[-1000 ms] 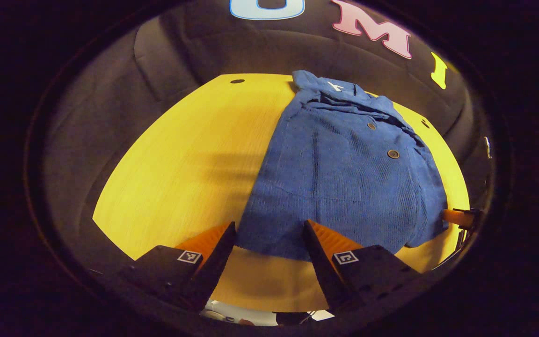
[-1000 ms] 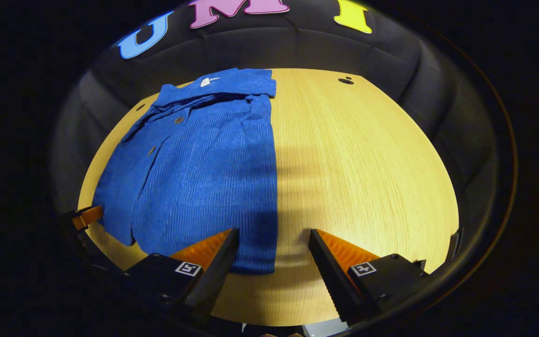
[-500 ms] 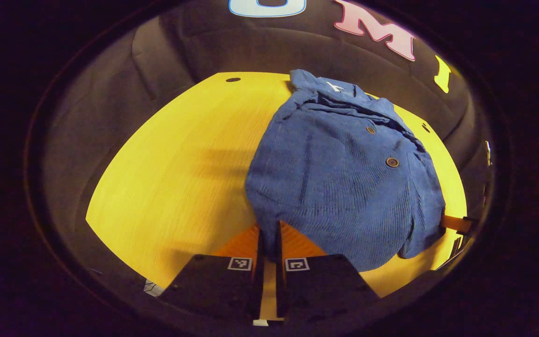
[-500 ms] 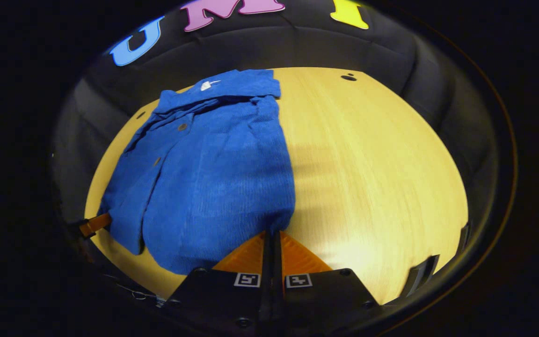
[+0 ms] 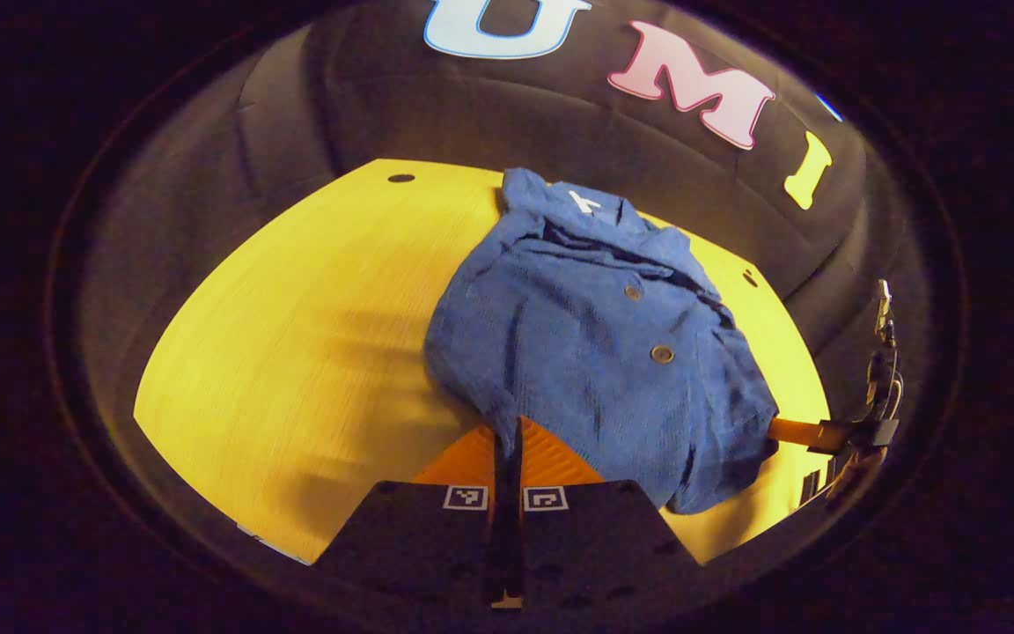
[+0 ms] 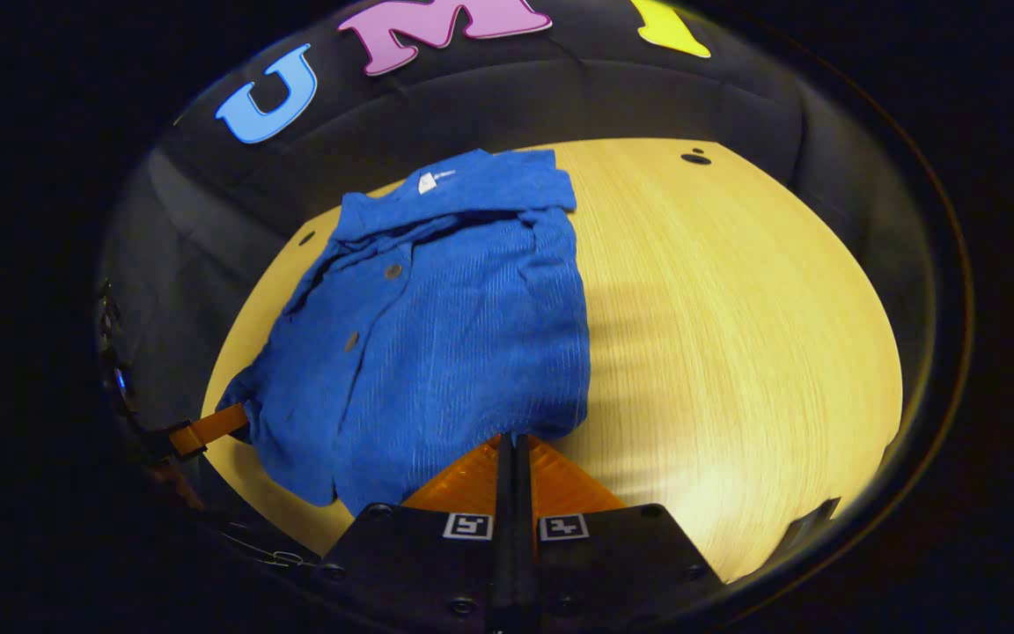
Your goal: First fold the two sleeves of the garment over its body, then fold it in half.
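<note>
Left gripper view. Item: my left gripper (image 5: 507, 440), bottom centre of the frame, jaws closed on the near hem of the blue corduroy shirt (image 5: 595, 343). The shirt lies at centre frame on the yellow wooden desk (image 5: 296, 326), collar (image 5: 573, 204) toward the top, hem bunched where I hold it. Two buttons (image 5: 662, 354) show on the front. At the right edge, my right gripper (image 5: 802, 431) shows one orange finger touching the shirt's far corner.

Right gripper view. Item: my right gripper (image 6: 514, 453), bottom centre, jaws closed on the shirt's (image 6: 445, 326) near hem corner. The shirt fills the centre left of the frame, collar (image 6: 463, 185) at the top with a white tag, sleeves not apart from the body. Bare desk (image 6: 736, 335) at right. At lower left, my left gripper (image 6: 208, 427) meets the shirt's other hem corner.
</note>
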`<state>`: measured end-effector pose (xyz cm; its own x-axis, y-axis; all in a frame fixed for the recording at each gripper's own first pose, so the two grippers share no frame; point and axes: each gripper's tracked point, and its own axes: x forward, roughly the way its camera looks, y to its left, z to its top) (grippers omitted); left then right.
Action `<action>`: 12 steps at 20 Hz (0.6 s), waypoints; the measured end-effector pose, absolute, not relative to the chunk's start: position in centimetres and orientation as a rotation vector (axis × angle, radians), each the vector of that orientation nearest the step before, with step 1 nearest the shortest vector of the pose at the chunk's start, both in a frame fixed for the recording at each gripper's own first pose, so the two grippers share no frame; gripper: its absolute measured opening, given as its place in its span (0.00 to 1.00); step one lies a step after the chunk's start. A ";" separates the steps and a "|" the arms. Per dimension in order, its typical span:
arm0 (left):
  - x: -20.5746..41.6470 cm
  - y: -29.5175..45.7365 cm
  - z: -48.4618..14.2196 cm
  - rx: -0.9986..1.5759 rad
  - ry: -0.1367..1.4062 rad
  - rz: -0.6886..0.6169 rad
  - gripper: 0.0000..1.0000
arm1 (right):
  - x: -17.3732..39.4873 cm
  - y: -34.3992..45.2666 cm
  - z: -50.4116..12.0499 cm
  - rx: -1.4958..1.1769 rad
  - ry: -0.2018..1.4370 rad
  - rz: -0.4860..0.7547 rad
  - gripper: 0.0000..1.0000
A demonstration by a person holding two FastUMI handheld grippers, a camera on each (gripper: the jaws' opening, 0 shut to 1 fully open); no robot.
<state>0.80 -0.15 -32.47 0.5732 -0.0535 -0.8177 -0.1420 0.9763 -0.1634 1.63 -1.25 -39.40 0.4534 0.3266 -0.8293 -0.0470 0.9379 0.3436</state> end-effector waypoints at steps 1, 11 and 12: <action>2.0 -0.2 -31.1 -0.230 0.928 0.040 0.00 | 3.3 -1.3 -38.3 0.296 1.047 0.235 0.05; 17.8 -0.1 -22.6 -0.234 0.641 -0.001 0.00 | 18.3 -1.3 -29.0 0.321 0.703 0.247 0.04; 19.6 0.0 -21.9 -0.211 0.610 -0.001 0.00 | 20.0 -1.2 -28.5 0.345 0.672 0.241 0.05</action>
<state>19.61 -0.04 -21.94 0.8202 -0.0632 -0.5685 -0.0614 0.9784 -0.1972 19.99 -1.23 -28.48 0.7580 0.3269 -0.5644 -0.1067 0.9158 0.3872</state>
